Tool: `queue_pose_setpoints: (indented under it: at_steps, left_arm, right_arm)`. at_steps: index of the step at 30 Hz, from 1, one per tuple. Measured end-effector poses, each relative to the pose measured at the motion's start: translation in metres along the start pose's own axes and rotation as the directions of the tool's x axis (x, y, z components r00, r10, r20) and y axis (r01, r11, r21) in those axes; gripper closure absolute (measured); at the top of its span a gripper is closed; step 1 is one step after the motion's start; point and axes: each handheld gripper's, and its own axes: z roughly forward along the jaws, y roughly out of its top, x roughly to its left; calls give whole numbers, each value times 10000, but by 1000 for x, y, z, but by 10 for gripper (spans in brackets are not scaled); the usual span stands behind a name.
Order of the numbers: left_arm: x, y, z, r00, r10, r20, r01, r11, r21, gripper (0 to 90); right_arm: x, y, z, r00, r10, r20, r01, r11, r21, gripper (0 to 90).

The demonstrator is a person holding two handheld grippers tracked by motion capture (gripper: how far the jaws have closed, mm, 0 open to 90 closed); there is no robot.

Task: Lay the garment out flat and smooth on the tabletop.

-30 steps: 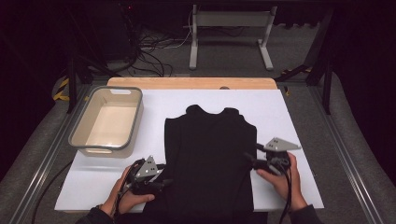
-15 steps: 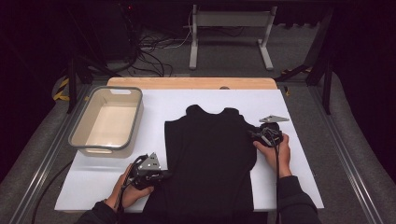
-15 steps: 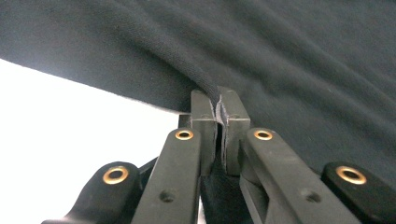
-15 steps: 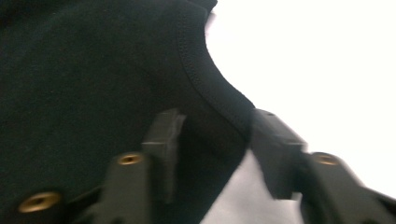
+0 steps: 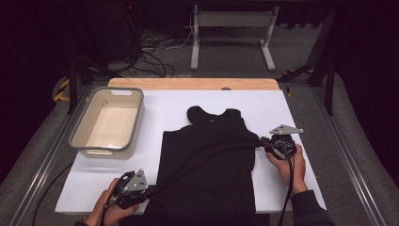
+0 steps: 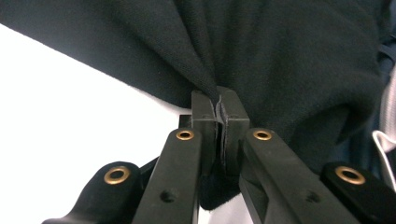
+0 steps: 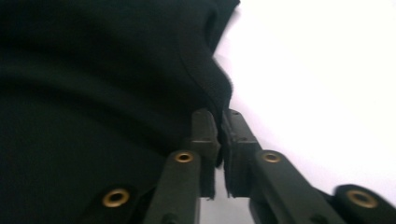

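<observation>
The right tongs (image 5: 263, 142) have moved up and now, like the left tongs (image 5: 149, 189), pinch the black top (image 5: 207, 160), ready for folding.

This looks like a lab or recording room rather than a home. A white work surface (image 5: 301, 117) lies on a wooden tabletop (image 5: 193, 84) flanked by metal rails (image 5: 348, 155), with grey carpet (image 5: 226, 56) beyond. Tangled cables (image 5: 141, 52) trail over the floor past the table's far edge, the legs of a white metal stand (image 5: 230, 28) rise behind them, and the surroundings stay dark.
</observation>
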Motion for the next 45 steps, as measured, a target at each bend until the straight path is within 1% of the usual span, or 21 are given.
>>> queue_pose_setpoints:
  at_steps: [2,4,6,8,10,14,17,18,23,24,26,27,29,30,31,32,34,36,40,42,45]
  left_arm:
    - [-4,-2,-1,10000,8,-52,-9,9999,-132,877]
    - [-4,-2,-1,10000,40,-72,-42,9997,-242,875]
    - [-4,-1,1,10000,55,-8,-55,9996,-281,875]
    - [-4,-1,4,9999,127,21,-126,9997,-224,874]
    - [-3,-1,6,9998,163,68,-161,9994,-303,874]
    - [-2,0,7,9995,304,79,-302,9992,-255,874]
    - [-1,0,8,9994,347,82,-344,9989,-323,874]
    - [-1,-1,8,9995,275,132,-269,9989,-380,874]
    - [-1,-4,8,9996,255,101,-249,9981,-570,871]
    - [0,-4,7,9997,187,123,-180,9980,-601,871]
    - [0,-5,5,9997,247,5,-246,9978,-620,869]
    - [0,-4,4,9998,198,13,-196,9970,-746,865]
    - [3,-3,0,10000,42,-23,-44,9949,-1005,832]
    - [4,-2,-2,9999,-129,-81,119,9927,-1204,784]
    - [4,-2,-2,9999,-129,-81,119,9927,-1204,769]
    - [8,-1,-10,9996,-266,-42,255,9848,-1719,773]
    - [10,1,-16,9986,-287,-444,189,9782,-2066,762]
    - [11,3,-20,9972,-366,-655,197,9698,-2430,709]
    - [8,1,-22,9935,-356,-1083,40,9603,-2789,616]
    - [7,2,-22,9910,-379,-1283,5,9600,-2799,560]
    - [8,2,-23,9903,-483,-1299,93,9582,-2858,497]
  right_arm:
    - [-2,1,1,9999,65,139,-65,10000,14,768]
    - [-2,3,3,9997,180,175,-177,9998,-131,687]
    - [-1,5,5,9997,112,239,-104,9994,-330,680]
    - [1,6,5,10000,72,54,-68,9972,-745,631]
    - [3,6,4,10000,-33,-68,25,9929,-1186,614]
    - [9,3,2,9991,-232,-365,164,9842,-1762,566]
    - [13,-1,2,9986,-367,-384,293,9835,-1788,545]
    - [14,-3,2,9984,-424,-385,348,9829,-1809,531]
    - [23,-8,-3,9965,-711,-434,615,9793,-1930,499]
    - [25,-8,-4,9961,-765,-436,663,9775,-2003,495]
    - [30,-8,-8,9952,-882,-431,773,9747,-2097,487]
    - [33,-8,-11,9942,-966,-463,844,9726,-2165,481]
    - [39,-9,-15,9926,-1125,-453,991,9678,-2316,465]
    - [41,-9,-17,9917,-1190,-494,1042,9661,-2363,461]
    - [41,-9,-17,9917,-1190,-494,1042,9661,-2363,461]
    - [45,-11,-21,9906,-1233,-595,1050,9631,-2480,448]
    - [46,-12,-24,9900,-1255,-640,1053,9611,-2553,440]
    - [48,-13,-26,9902,-1261,-597,1066,9598,-2595,433]
    - [47,-14,-27,9916,-1165,-557,981,9601,-2619,410]
    - [47,-15,-28,9923,-1092,-585,900,9598,-2657,406]
    - [48,-14,-28,9924,-1099,-562,907,9583,-2710,390]
